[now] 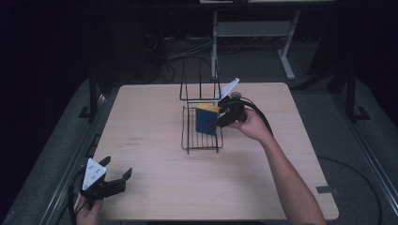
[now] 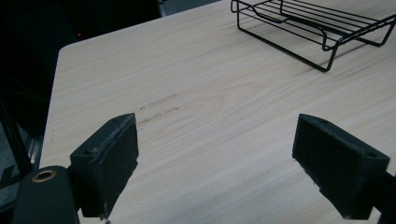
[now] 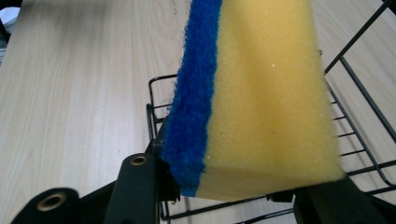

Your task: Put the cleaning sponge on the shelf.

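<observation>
right claw point(image 1: 224, 118) is clamped on the sponge point(image 1: 205, 120), jaws pinching its yellow foam and blue scrub faces, sponge held on edge over the rack point(image 1: 202, 136). in the right gripper view the sponge point(image 3: 252, 102) sticks out past the jaws with the rack point(image 3: 359, 121) wires right under it. can't tell if it touches the wires. likely held on edge so it drops between the rack's raised sides, blue face toward 9 o'clock in the high view. judging by the pose, this is a place-into-rack step, or a lift out; can't say which.

left claw point(image 1: 115, 180) is wide apart with nothing in it, hovering over the tabletop point(image 1: 155, 183) near its 7 o'clock corner, well apart from the rack. in the left gripper view the two pads point(image 2: 109, 163) frame bare wood, rack point(image 2: 317, 28) at about 1 o'clock. looks parked out of the way; one hand is enough for a light sponge.

rack is black wire, a flat tray with a tall upright back at 12 o'clock, sitting just past the tabletop's centre toward 12.

tabletop is pale wood grain with rounded corners and faint dark scuff marks point(image 2: 161, 105) toward 9 o'clock. room is dark; grey floor, cables point(image 1: 187, 49) on the floor at 12 o'clock, legs of a white stand point(image 1: 286, 61) behind, dark rails along both sides.
</observation>
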`<state>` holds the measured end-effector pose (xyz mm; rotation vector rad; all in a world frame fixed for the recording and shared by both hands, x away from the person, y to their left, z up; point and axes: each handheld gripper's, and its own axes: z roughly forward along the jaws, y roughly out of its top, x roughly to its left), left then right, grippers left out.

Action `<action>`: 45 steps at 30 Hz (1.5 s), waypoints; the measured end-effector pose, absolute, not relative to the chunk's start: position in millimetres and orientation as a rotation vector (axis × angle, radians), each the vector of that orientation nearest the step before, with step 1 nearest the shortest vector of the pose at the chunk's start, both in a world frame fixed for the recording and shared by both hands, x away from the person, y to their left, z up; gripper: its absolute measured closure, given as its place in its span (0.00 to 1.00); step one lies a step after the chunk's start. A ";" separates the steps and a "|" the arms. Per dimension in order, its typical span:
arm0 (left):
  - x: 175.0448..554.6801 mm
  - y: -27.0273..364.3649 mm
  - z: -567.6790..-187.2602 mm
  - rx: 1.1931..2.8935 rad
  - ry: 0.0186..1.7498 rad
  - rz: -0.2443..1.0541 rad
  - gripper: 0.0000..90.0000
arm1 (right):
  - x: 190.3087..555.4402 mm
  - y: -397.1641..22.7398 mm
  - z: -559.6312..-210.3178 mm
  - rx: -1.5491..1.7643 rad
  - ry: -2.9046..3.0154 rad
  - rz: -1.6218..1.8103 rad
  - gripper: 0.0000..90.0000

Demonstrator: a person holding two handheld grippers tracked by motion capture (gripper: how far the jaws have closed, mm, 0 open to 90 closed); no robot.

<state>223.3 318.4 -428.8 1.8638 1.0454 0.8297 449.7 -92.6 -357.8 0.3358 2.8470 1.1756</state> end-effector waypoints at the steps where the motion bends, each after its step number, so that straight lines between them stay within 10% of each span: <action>1: 223.3 318.4 -428.8 1.865 1.045 0.831 0.15 | 451.3 -92.0 -358.9 0.335 2.837 1.193 0.63; 45: 225.1 319.1 -429.2 1.861 1.045 0.827 0.15 | 481.3 -93.1 -399.4 0.386 2.868 1.170 0.62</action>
